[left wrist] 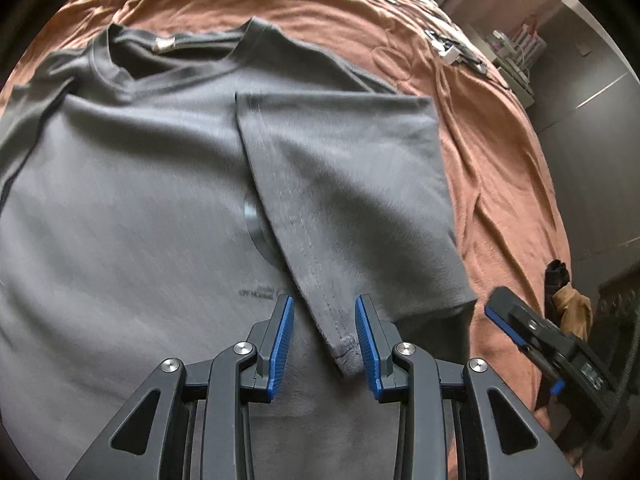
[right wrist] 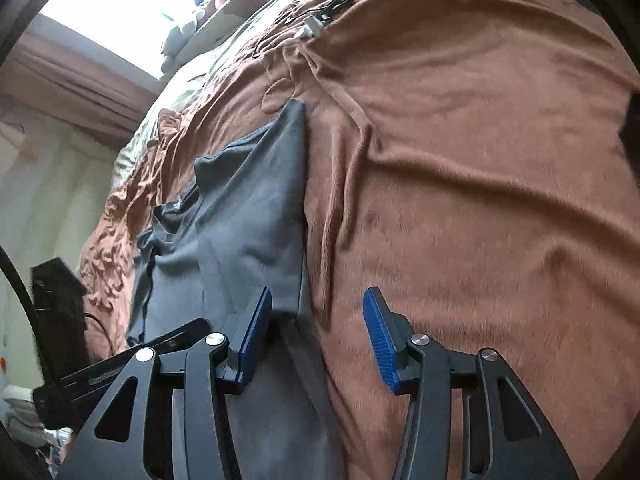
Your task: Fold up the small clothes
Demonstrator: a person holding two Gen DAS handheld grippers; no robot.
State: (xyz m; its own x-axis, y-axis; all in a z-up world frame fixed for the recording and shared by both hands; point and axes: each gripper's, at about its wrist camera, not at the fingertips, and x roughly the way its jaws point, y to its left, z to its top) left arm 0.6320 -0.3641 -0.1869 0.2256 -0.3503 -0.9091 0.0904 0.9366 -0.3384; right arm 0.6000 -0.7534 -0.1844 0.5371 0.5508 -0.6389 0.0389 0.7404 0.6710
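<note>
A grey T-shirt (left wrist: 132, 184) lies flat on a brown blanket (left wrist: 496, 168), collar at the far end. One sleeve (left wrist: 348, 184) is folded inward over the chest. My left gripper (left wrist: 324, 300) hangs above the shirt with its jaws open; the sleeve's pointed corner lies between the blue pads (left wrist: 282, 344) without being pinched. In the right wrist view the shirt (right wrist: 248, 232) runs along the blanket (right wrist: 480, 200), and my right gripper (right wrist: 318, 292) stands open over its folded edge, holding nothing. That right gripper (left wrist: 520, 320) also shows at the right of the left wrist view.
Black cables and a white plug (left wrist: 452, 54) lie on the far part of the bed. A dark and tan garment (left wrist: 568, 304) sits at the bed's right side. A shelf (left wrist: 516, 52) stands beyond. A bright window (right wrist: 120, 8) and a black box (right wrist: 56, 292) are at the left.
</note>
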